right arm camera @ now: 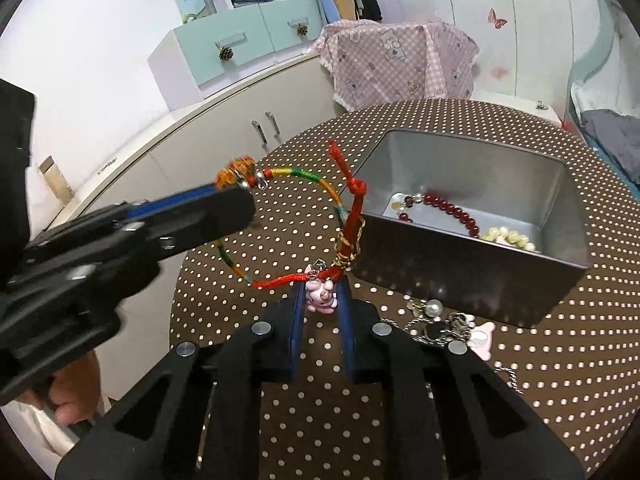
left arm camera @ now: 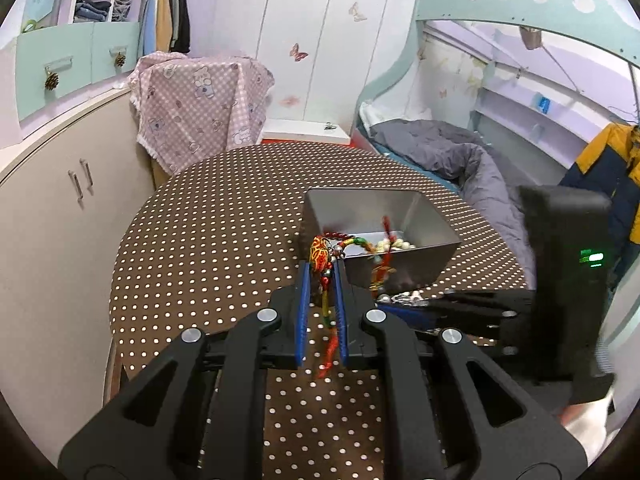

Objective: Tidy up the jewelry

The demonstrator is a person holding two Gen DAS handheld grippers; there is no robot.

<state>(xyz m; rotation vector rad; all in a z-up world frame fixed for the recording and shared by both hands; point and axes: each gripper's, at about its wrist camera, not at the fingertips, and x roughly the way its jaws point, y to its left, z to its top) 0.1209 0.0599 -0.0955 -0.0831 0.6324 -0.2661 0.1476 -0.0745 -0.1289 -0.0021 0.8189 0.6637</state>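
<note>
A lilac-walled bedroom holds a mint bunk bed point(left arm camera: 520, 12), cream cabinet point(left arm camera: 60, 200) and polka-dot round table point(left arm camera: 224, 216).

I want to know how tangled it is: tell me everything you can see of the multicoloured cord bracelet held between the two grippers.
The cord bracelet is a woven loop of red, green, yellow and orange thread, with a red knotted tail, small silver beads, a gold knotted section and a pink pig charm. It hangs in the air above the dotted tablecloth, just left of the metal tin. The left hand-held gripper pinches its orange knot; the right hand-held gripper grips by the pig charm.
</note>
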